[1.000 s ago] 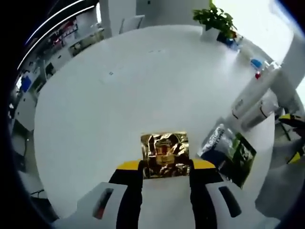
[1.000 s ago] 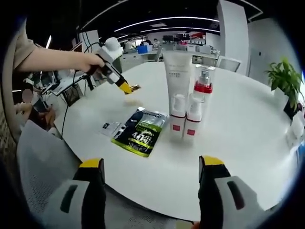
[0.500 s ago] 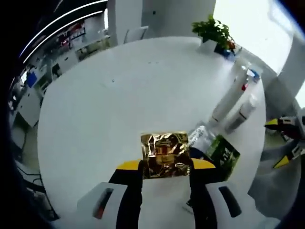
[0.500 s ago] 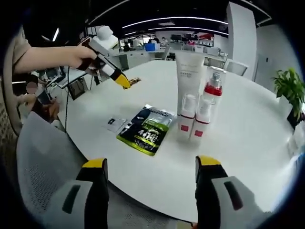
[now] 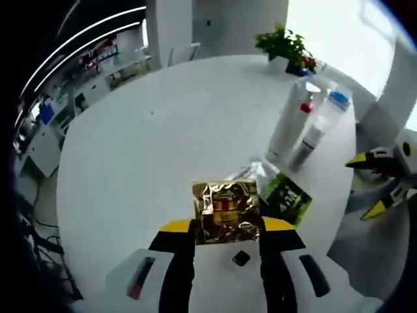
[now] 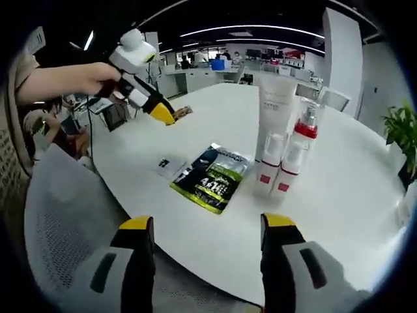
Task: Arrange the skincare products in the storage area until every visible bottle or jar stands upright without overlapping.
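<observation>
Left hand-held gripper (image 5: pixel 225 225) clamps a gold sachet (image 5: pixel 225 211) above green packet (image 5: pixel 286 196).

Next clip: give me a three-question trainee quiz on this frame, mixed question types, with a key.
1. True or false: the left gripper is shut on a gold packet.
2. Multiple choice: how do the right gripper's jaws stand? A) open, nothing between them B) shut on a bottle C) shut on the green sachet
3. Fill in: the green sachet lies ____ on the table, beside the upright white tube and pump bottles.

Key: 1 true; 2 A; 3 flat.
</observation>
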`<state>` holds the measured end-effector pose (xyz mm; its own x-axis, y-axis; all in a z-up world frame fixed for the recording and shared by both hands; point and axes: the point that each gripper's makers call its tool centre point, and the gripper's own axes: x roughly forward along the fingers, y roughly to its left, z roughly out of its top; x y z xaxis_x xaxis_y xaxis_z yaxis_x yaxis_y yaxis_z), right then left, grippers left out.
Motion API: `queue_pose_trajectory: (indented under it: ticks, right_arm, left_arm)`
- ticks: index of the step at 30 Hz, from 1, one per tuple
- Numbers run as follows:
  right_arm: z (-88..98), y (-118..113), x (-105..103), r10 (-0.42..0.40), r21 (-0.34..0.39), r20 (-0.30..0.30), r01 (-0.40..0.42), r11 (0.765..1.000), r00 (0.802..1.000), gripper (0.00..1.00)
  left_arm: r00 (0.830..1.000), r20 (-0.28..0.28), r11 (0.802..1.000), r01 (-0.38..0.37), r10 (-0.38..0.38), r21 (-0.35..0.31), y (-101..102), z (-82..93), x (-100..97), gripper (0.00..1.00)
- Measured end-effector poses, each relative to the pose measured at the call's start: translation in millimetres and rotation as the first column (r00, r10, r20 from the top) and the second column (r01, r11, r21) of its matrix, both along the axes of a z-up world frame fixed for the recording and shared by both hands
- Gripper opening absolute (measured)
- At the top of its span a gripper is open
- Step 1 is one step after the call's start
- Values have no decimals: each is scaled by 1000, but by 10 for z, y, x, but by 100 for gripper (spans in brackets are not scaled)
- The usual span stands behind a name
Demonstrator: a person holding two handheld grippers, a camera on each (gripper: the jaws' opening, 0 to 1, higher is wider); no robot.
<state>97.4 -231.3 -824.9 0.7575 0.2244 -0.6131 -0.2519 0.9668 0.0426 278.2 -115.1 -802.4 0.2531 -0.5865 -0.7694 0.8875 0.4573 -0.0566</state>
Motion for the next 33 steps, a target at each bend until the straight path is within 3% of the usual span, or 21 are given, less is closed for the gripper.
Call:
queue_pose_trajectory:
  ticks: [12,16,18,22,25,33]
  right_arm:
    - [123,93,-66,67,28,8,-67,997,998,52]
    - [269,133,23,40,100,20,-41,994,999,46]
    - [384,181,121,8,170,50,-16,985,999,45]
    - [518,232,284,-7,215,80,-10,977,997,40]
    - [667,321,422,-47,316,95,14,949,994,40]
    - [839,532,601,-26,399,115,-22,917,993,26]
  left_arm:
    - [999,32,998,8,-6,-55,-12,196,-545,36]
    - [999,50,997,1,2,-73,3,290,-622,36]
    - [999,51,996,-4,9,-85,4,326,-657,36]
    - [999,51,995,-7,12,-101,-2,380,-737,36]
    - [998,63,994,-10,17,-104,7,418,-780,36]
    - [997,74,992,-2,12,-129,-15,526,-885,36]
